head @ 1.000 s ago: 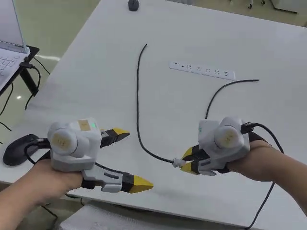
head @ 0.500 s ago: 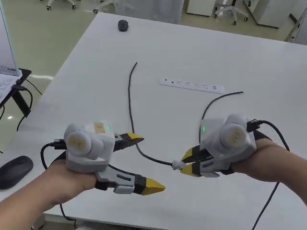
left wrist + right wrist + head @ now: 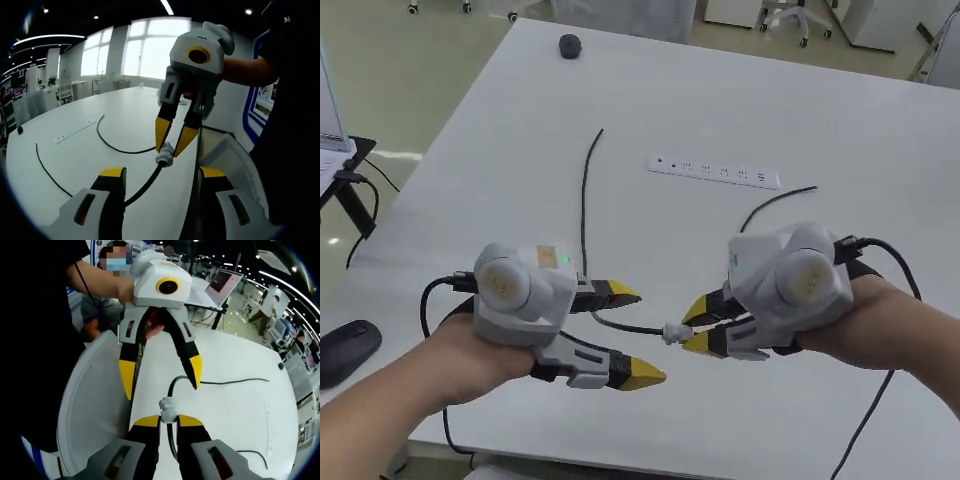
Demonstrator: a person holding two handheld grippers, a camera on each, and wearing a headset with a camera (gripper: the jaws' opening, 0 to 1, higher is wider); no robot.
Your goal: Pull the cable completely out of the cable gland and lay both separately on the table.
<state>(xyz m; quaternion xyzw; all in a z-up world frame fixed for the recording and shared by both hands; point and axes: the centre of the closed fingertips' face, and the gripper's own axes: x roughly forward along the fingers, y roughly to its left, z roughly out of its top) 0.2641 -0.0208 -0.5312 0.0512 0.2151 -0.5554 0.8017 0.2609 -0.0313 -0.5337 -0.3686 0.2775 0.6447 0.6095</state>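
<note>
My right gripper [image 3: 692, 327] is shut on the small white cable gland [image 3: 673, 332] and holds it just above the table's near edge. The black cable [image 3: 584, 210] leaves the gland leftward, then runs up the white table [image 3: 500, 150]. My left gripper [image 3: 636, 335] is open, and its yellow-tipped jaws straddle the cable just left of the gland. In the left gripper view the left gripper [image 3: 162, 174] faces the gland [image 3: 164, 155] pinched by the right gripper [image 3: 171, 147]. In the right gripper view the right gripper [image 3: 170, 421] clamps the gland [image 3: 168, 410], with the open left gripper [image 3: 161, 379] opposite.
A white power strip [image 3: 713, 172] lies mid-table with a second black cable [image 3: 775, 200] beside it. One dark mouse [image 3: 569, 44] sits at the far edge, another [image 3: 345, 350] off the table at the left. A white mesh chair [image 3: 95, 390] stands at the near edge.
The left gripper has moved right and closed in on the gland, so the cable now lies between its open jaws. The right gripper shifted slightly left with the gland. The head camera also moved.
</note>
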